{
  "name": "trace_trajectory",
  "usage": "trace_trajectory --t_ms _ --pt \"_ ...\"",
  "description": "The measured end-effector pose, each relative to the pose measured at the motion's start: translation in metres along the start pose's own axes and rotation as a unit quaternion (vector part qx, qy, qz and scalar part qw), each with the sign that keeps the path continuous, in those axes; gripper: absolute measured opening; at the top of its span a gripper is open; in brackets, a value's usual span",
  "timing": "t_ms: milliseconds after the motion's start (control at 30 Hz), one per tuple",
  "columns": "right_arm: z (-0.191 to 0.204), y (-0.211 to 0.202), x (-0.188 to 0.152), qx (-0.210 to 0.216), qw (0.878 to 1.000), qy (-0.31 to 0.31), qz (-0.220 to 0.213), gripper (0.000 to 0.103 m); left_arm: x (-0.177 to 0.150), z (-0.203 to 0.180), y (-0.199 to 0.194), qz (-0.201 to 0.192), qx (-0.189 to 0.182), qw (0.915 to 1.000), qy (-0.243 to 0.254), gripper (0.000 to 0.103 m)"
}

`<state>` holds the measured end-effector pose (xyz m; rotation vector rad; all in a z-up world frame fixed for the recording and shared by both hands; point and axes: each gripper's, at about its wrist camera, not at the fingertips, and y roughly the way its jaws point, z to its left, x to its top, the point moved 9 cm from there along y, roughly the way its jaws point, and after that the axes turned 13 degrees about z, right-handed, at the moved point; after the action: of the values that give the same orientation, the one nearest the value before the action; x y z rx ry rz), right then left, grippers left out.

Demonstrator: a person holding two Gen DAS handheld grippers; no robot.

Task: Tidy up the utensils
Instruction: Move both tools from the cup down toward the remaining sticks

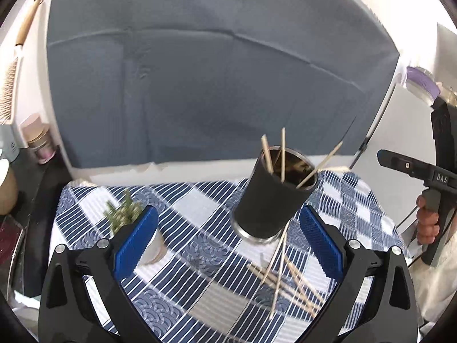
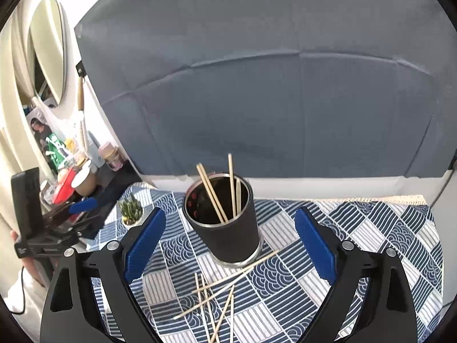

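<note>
On the bench (image 2: 371, 228), draped in a blue-and-white patchwork cloth (image 2: 285, 294), a black cylindrical cup (image 2: 228, 228) with a steel rim and base stands upright, holding thin wooden sticks (image 2: 212, 193). More sticks lie crossed in a loose pile (image 2: 220, 294) just before it, near a small potted plant (image 2: 131, 210). Both the left hand-held gripper (image 1: 228, 243) and right hand-held gripper (image 2: 228, 245) gape wide, ribbed blue pads (image 2: 145, 245) empty, before a creased grey backdrop (image 2: 285, 100).

Grey-blue creased backdrop (image 2: 285, 100) behind a blue patterned tablecloth (image 2: 371, 228); oval mirror (image 2: 48, 48) on the left wall.
</note>
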<state>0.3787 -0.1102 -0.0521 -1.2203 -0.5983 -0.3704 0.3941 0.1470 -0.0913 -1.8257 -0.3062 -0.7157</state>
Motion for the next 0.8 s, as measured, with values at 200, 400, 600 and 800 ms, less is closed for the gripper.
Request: trace_trajectory --t_ms 200,400,600,800 --pt "-0.003 0.020 -0.027 0.003 1.000 0.006 0.023 0.088 -0.033 0.008 0.010 0.024 -0.004 0.9994 -0.026 0.097" --pt "-0.013 0.044 -0.064 -0.003 0.998 0.018 0.060 0.088 -0.071 -0.002 0.028 0.057 -0.001 0.9982 -0.017 0.097" --pt "-0.025 0.071 -0.107 -0.011 0.994 0.030 0.108 0.088 -0.104 -0.015 0.053 0.095 -0.013 0.9953 -0.014 0.097" --pt "-0.033 0.095 -0.148 -0.030 0.987 0.025 0.157 0.088 -0.128 -0.030 0.082 0.134 -0.029 0.9905 -0.012 0.097"
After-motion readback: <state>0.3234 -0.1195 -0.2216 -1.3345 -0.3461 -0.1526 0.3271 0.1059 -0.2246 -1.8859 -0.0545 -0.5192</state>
